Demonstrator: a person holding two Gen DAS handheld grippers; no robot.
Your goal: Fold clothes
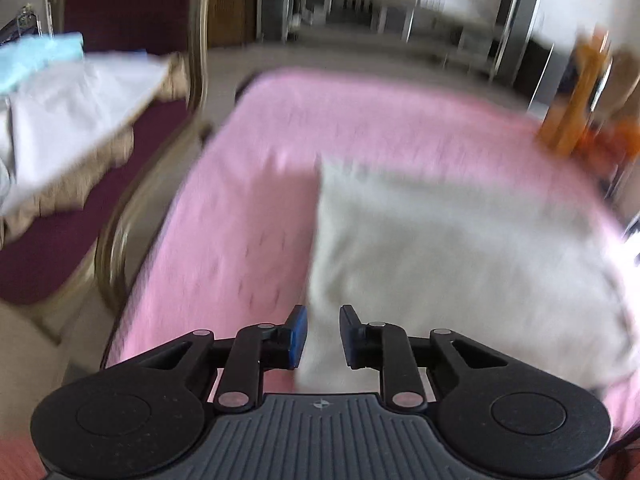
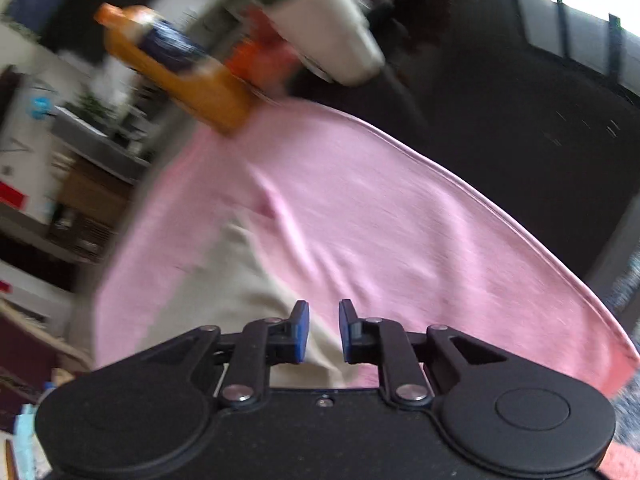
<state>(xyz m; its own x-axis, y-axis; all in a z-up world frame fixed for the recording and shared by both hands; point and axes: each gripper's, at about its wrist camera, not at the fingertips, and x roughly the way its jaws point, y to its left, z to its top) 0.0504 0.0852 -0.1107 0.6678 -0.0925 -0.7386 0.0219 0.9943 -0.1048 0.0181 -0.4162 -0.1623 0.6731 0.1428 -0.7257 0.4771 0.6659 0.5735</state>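
A folded pale grey-white garment (image 1: 460, 264) lies on the pink cloth (image 1: 248, 208) that covers the table. My left gripper (image 1: 323, 336) is open and empty, hovering above the garment's near left edge. In the right wrist view the same garment (image 2: 236, 296) shows at lower left on the pink cloth (image 2: 400, 224). My right gripper (image 2: 324, 330) is open and empty, above the garment's right edge. Both views are motion-blurred.
A chair with a dark red seat (image 1: 60, 248) stands left of the table and carries folded white and light blue clothes (image 1: 68, 116). An orange bottle (image 2: 176, 76) and a white container (image 2: 328, 28) stand at the table's far corner. A dark sofa (image 2: 520, 128) lies beyond.
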